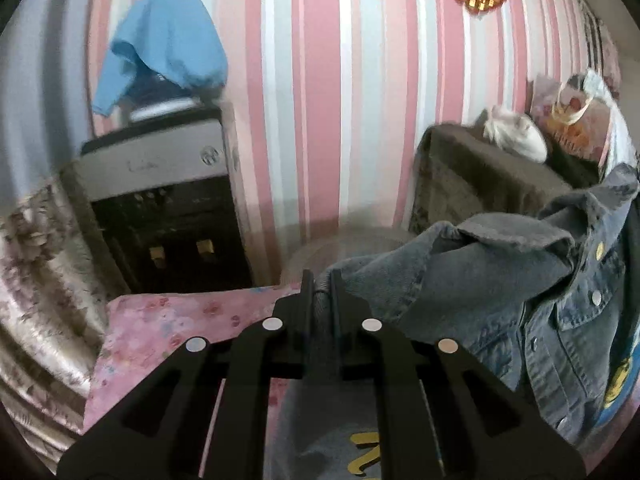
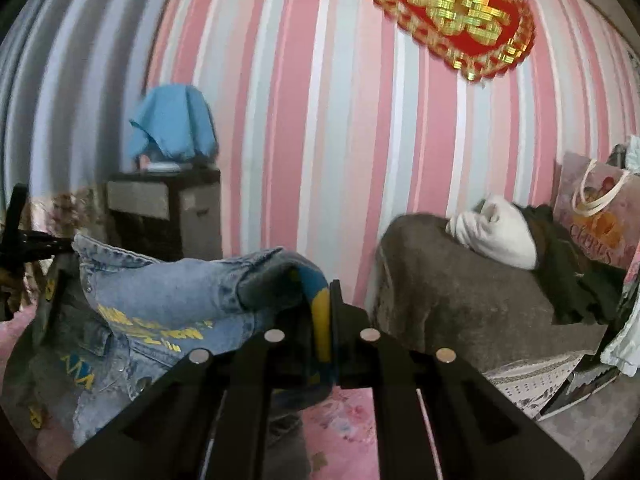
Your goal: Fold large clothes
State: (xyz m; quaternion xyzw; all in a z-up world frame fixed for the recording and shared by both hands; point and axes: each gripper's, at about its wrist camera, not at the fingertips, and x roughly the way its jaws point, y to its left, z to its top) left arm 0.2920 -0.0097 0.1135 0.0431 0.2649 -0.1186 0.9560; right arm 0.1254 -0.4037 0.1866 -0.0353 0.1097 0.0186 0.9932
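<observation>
Plainly the denim jacket (image 2: 160, 292) is heavy, stiff-seamed yet floppy cloth, hanging over the pink bedspread (image 1: 168, 332) between the left tool (image 1: 321, 280) and right tool (image 2: 322, 304), each clamped on an edge, best held at thick hems.

Pink floral bed (image 1: 168, 332) underneath, its cover bare at near left and near right (image 2: 352, 420). Directly on it, only a denim jacket (image 1: 560, 320), partly lifted, its lower folds sagging onto the cover in the middle. Farther right, off the bed's edge, a brown-draped seat (image 2: 460, 292) bearing a white bundle (image 2: 500, 236) and dark clothes (image 2: 576, 284); far left, a grey cabinet (image 1: 160, 164) topped with blue cloth (image 1: 168, 48).
</observation>
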